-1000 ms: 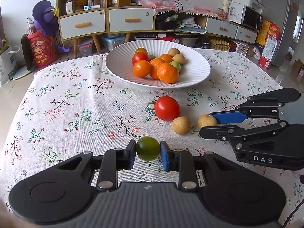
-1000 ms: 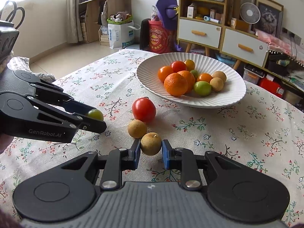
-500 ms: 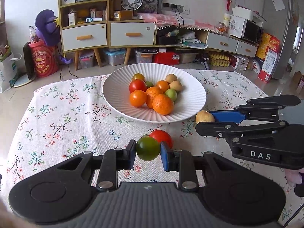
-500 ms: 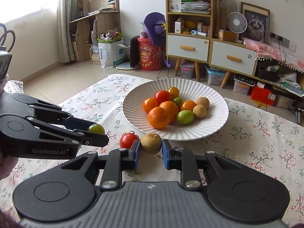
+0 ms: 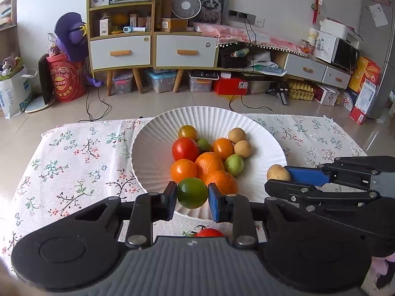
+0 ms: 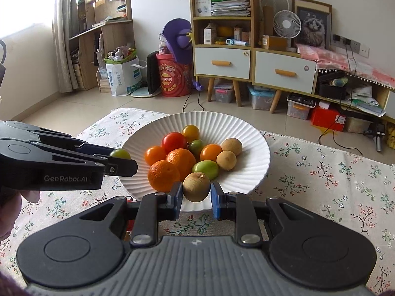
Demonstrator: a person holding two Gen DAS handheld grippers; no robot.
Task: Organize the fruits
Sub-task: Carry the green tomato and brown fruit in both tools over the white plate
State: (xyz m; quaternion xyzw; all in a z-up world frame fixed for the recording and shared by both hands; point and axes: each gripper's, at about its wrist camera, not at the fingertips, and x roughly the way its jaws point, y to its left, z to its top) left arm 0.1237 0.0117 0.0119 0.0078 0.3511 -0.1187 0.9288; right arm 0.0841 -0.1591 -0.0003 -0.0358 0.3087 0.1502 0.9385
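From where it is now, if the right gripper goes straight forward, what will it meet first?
Probably the green fruit or the orange at the near side of the plate, directly beyond the brown fruit held by the right gripper. Depth is uncertain.

Soft daylight fills the room, coming from the window (image 6: 22, 2), which is blown out to white glare. Shadows on the tablecloth (image 5: 74, 162) are faint. Both views are sharp at the centre, with strong fisheye bending and dark vignetting at the corners; the white plate (image 6: 249, 148) is bright but keeps its ridges
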